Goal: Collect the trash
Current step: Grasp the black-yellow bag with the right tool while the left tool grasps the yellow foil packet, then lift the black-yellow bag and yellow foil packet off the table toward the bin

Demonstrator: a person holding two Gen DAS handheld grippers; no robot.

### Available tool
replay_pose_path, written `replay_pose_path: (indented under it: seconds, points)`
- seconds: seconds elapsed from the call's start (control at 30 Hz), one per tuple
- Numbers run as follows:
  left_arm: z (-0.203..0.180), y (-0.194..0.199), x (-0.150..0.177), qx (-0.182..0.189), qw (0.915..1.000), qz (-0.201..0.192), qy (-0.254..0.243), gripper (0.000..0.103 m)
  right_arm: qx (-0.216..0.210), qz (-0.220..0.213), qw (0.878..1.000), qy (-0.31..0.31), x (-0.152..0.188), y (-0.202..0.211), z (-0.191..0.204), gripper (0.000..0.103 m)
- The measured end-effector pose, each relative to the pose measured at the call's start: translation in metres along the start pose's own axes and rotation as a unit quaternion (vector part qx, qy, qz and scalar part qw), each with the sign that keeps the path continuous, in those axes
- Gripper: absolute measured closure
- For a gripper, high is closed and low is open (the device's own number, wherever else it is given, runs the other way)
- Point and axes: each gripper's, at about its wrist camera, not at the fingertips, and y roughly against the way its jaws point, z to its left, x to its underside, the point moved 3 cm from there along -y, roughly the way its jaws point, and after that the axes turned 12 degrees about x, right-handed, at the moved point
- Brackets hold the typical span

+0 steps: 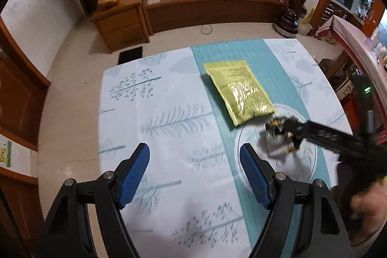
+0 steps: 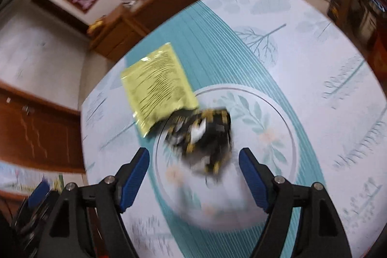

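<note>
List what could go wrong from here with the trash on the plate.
1. The black wrapper looks loose between the right hand-held gripper's open pads and blurred; it may land off the plate instead of on it.
2. The yellow packet overlaps the plate's rim, so nudging it could shift the plate.
3. The left hand-held gripper, also open, is close to the right one; they could collide over the plate.

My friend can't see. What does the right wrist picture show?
A blurry black and gold wrapper sits on a flowered plate, between the open blue pads of the right tool without touching them. A yellow packet overlaps the plate's edge, on a teal and white tablecloth.
</note>
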Motion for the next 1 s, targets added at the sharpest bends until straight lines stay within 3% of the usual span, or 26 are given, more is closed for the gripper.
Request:
replay_pose_path:
  seconds: [0.13,0.2,0.23,0.33,0.6,0.73,1.0]
  points:
    - [0.006,-0.029,-0.025,0.033,0.9991,0.018,0.022,0.028,0.018,0.031,0.999,-0.024,-0.01,-0.033,0.002,0.026]
    - [0.006,-0.043,-0.035,0.054,0.9975,0.026,0.037,0.028,0.022,0.038,0.999,-0.021,-0.009,-0.042,0.001,0.033]
    - [0.006,-0.05,-0.038,0.062,0.9967,0.03,0.044,0.028,0.013,0.034,0.999,-0.021,-0.008,-0.043,0.0,0.042]
    - [0.005,-0.077,-0.048,0.085,0.9925,0.054,0.068,0.027,0.003,0.032,0.999,-0.009,-0.007,-0.043,-0.004,0.045]
    - [-0.017,-0.142,-0.063,0.135,0.9791,0.106,0.11,0.025,0.026,-0.008,1.0,-0.002,-0.026,-0.018,-0.036,0.046]
    - [-0.032,-0.171,-0.071,0.166,0.9698,0.135,0.117,0.015,0.026,-0.008,1.0,-0.01,-0.033,-0.021,-0.047,0.046]
    - [-0.042,-0.205,-0.075,0.107,0.9789,0.141,0.103,0.015,0.022,-0.007,1.0,-0.006,-0.028,-0.033,-0.043,0.046]
